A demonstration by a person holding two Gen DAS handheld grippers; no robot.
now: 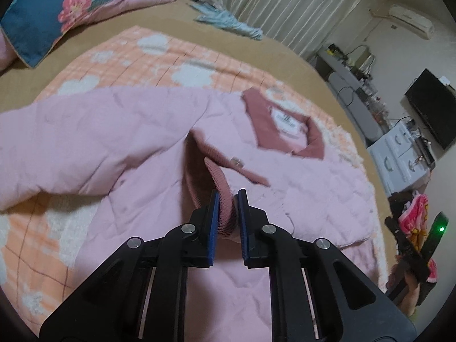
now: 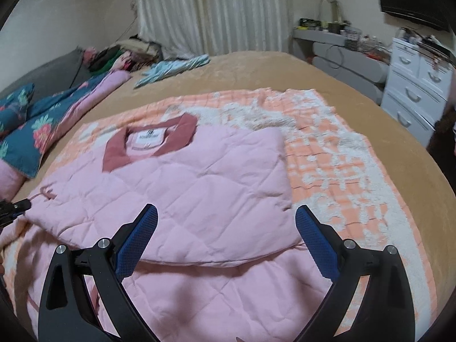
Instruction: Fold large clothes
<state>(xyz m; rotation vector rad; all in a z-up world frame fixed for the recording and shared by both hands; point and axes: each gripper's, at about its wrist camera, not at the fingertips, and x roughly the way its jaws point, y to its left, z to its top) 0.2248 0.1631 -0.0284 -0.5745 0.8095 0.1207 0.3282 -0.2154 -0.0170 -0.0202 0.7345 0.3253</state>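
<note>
- The bed, covered in a tan sheet, fills both views; a blue floral quilt is bunched along its far side.
- An orange-and-white checked blanket with fluffy white patches is spread flat on the bed.
- The pink quilted jacket lies on that blanket, its collar toward the curtains. It is pale pink with diamond stitching; one side is folded over the body, and the other sleeve stretches across the blanket.
- The collar and the ribbed cuff are a darker dusty rose.
- A white label sits inside the neck, with dark print too small to read.
- The left gripper is clamped tight on the ribbed cuff, which is raised off the jacket body.
- The right gripper hovers above the folded part with its jaws spread wide, grasping nothing.
</note>
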